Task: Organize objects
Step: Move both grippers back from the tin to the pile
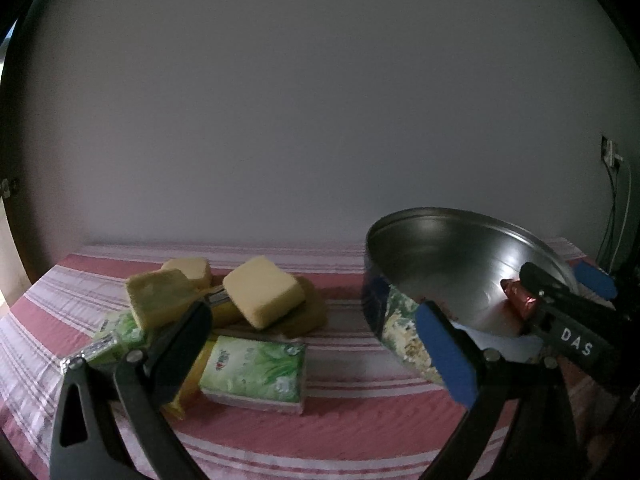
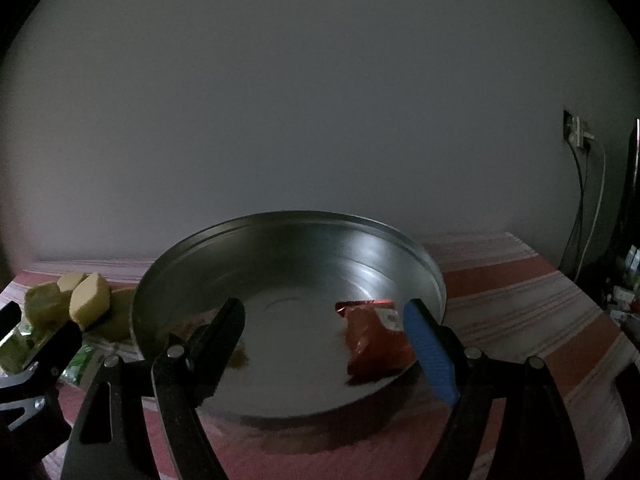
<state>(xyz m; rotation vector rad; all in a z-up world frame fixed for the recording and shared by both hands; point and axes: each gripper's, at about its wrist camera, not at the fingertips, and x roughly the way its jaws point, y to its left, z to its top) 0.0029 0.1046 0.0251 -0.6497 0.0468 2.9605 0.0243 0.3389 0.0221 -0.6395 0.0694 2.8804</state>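
A round metal tin [image 2: 280,218] with a flowered outer wall stands on the striped cloth. A red foil packet [image 2: 374,340] lies on its floor. My right gripper [image 2: 325,308] hangs open over the tin, and the packet lies beside the blue pad [image 2: 430,350] without being squeezed. In the left wrist view my left gripper [image 1: 312,312] is open wide to the left of the tin [image 1: 440,216]. A green tissue pack [image 1: 256,372] lies under and past its black finger [image 1: 180,344]. Yellow sponges [image 1: 262,290] are piled behind it. The right gripper [image 1: 554,276] shows at the tin's far side.
The table carries a pink-and-white striped cloth [image 1: 360,420] and stands against a pale wall. A second green pack [image 1: 120,332] lies at the pile's left. A wall socket with hanging cables [image 2: 576,128] sits at the right, with small clutter beyond the table's right edge.
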